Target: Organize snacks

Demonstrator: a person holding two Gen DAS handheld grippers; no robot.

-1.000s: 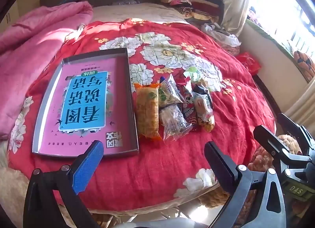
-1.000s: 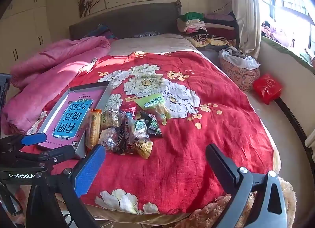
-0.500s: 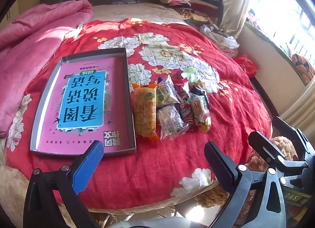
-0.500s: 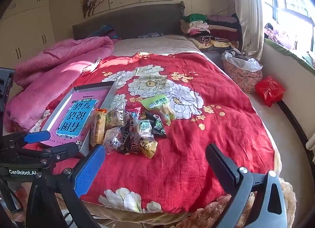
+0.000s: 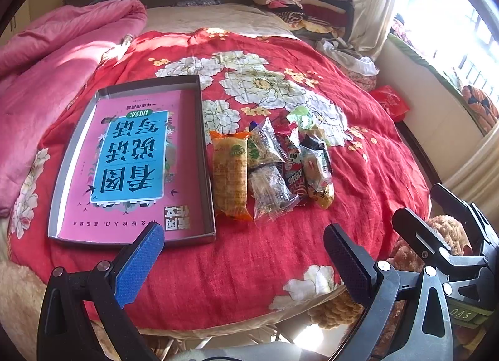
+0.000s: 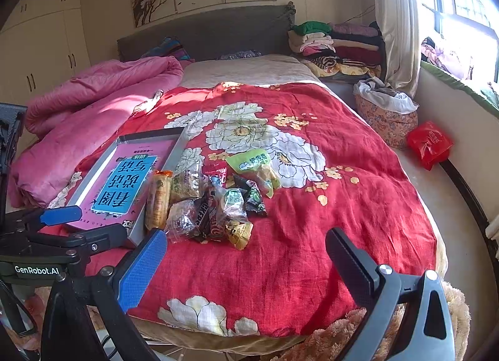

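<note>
Both your left hand-held gripper (image 5: 243,251) and right hand-held gripper (image 6: 246,255) were spread wide, empty; the snack packets (image 5: 271,164) looked light, crinkly, slippery, so pinch a sealed end.

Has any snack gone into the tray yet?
No. The tray holds no snacks; its pink printed base is bare, and the snack pile lies beside it on the red quilt.

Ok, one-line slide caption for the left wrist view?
Open left gripper faces snack pile beside empty grey tray on red floral bedspread.

Both tools hang level and apart — left tool (image 5: 243,255) and right tool (image 6: 246,258) spread wide, holding nothing.
</note>
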